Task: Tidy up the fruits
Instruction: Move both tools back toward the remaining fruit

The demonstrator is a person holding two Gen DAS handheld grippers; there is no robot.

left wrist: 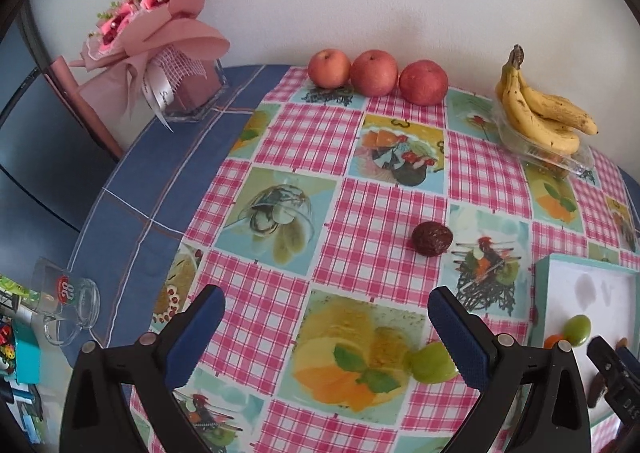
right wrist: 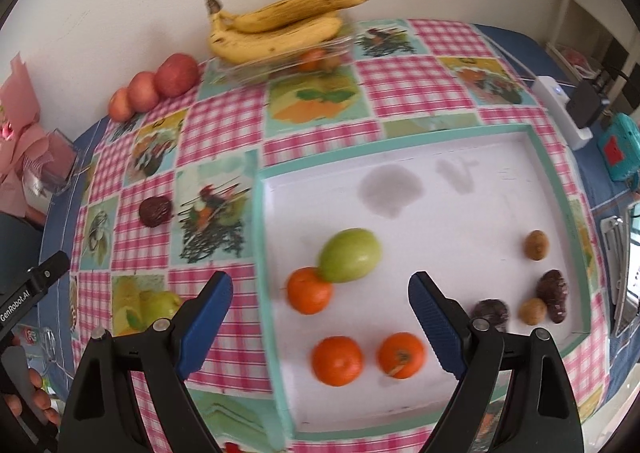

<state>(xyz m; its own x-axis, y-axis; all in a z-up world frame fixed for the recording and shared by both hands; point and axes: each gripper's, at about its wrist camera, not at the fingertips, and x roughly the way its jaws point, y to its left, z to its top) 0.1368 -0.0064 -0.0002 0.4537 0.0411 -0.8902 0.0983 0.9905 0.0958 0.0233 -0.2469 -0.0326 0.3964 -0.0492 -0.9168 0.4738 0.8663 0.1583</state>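
In the left wrist view my left gripper (left wrist: 326, 329) is open over the checked tablecloth. A green fruit (left wrist: 432, 363) lies beside its right finger, and a dark wrinkled fruit (left wrist: 432, 239) sits farther ahead. My right gripper (right wrist: 320, 317) is open above the white tray (right wrist: 460, 157). Inside the tray are a green fruit (right wrist: 350, 255), three oranges (right wrist: 309, 290) (right wrist: 337, 360) (right wrist: 401, 355), dark fruits (right wrist: 554, 295) and small brown ones (right wrist: 536, 245). The loose green fruit (right wrist: 160, 307) and dark fruit (right wrist: 155, 211) lie left of the tray.
Three red apples (left wrist: 376, 73) line the wall, with bananas (left wrist: 540, 113) on a clear plastic box to their right. A wrapped bouquet (left wrist: 152, 33) stands at back left and a glass mug (left wrist: 64, 301) lies near the left edge. A white power strip (right wrist: 560, 109) sits at right.
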